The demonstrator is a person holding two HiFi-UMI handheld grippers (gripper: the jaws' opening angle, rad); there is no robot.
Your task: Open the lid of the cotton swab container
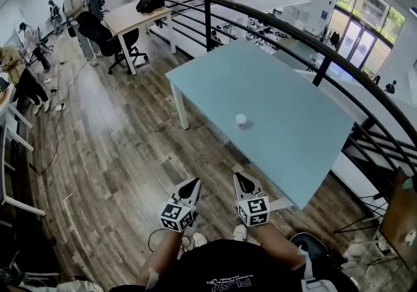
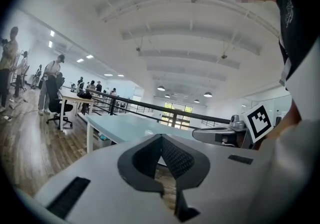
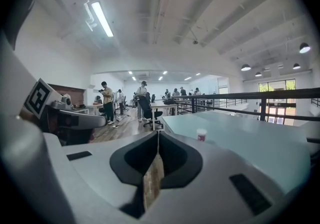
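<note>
Both tools are closed and empty: the left gripper (image 1: 190, 184) and the right gripper (image 1: 243, 179) each have their jaws pressed together with nothing between them. They are held off the near side of the table (image 1: 287, 98), not yet over its top.

The cotton swab container (image 1: 241, 121) stands upright on the table, alone, a little in from the near edge and well apart from both grippers. In the right gripper view it is a small white tub with a reddish band low on its body. Its lid looks to be on, so whatever is inside is hidden.

The step in hand appears to be the approach. To do it well, I would open both sets of jaws before they reach over the table, since shut tips would likely push so small a tub along or tip it. One gripper should take the body low, just above the tabletop. The other should take the lid alone, so the base does not lift with it.
</note>
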